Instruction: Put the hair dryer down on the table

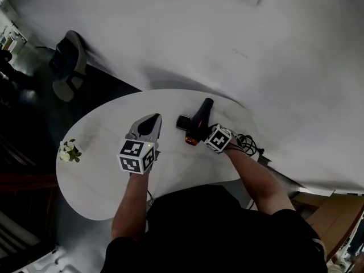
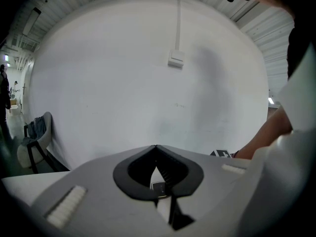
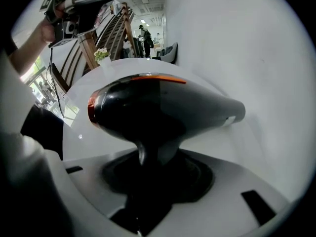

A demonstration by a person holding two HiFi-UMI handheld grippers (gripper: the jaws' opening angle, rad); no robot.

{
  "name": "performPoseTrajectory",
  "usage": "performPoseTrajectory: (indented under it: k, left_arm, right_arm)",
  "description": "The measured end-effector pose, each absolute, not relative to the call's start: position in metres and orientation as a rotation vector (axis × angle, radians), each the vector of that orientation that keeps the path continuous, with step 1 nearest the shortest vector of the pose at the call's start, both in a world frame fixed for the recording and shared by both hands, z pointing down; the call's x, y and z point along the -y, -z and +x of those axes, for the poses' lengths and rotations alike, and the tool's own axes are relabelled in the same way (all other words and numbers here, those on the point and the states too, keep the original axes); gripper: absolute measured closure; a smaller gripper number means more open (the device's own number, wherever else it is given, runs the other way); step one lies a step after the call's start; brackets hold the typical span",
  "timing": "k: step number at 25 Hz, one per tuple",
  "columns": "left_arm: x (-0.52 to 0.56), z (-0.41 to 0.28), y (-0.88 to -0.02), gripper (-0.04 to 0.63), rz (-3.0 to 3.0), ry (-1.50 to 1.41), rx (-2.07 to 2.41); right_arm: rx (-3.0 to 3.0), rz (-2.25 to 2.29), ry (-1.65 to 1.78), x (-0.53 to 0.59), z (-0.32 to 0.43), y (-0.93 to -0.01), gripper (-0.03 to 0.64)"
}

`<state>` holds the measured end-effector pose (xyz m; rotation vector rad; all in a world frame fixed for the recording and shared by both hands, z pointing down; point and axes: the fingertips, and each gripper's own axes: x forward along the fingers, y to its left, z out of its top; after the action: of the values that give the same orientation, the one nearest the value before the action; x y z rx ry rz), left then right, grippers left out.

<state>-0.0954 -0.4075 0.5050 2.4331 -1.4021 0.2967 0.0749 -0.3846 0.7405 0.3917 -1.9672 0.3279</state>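
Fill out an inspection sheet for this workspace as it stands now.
Surface: white oval table, mostly bare.
Job's things: black hair dryer with an orange ring, over the table; whether it touches the top cannot be told.
Clutter: small dark flat device beside the dryer; flowers at the left edge.
Grippers: right gripper shut on the dryer's handle; left gripper shut, empty.
Cables: black cable bunched at the table's right edge.
Surroundings: white wall; chair beyond the table.
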Motion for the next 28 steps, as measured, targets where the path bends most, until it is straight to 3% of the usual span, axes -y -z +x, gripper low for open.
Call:
performPoseTrajectory:
  k: [9, 14, 28]
  left_arm:
    - [0.403, -0.103, -0.498, 0.586, 2.472, -0.268, 1.377]
    - [0.399, -0.101, -0.498, 0.586, 2.522, -0.254, 1.312]
    - [0.398, -0.08, -0.474, 0.586, 2.605, -0.267, 1.289]
  right_arm:
    - [2.042, 0.37, -0.404, 0.381, 0.08, -0.709, 0.411]
    - [2.162, 0.624, -0.385, 0.404, 0.096, -0.655, 0.411]
    - [2.603, 1.121, -0.321, 0.395, 0.133, -0.468, 0.563]
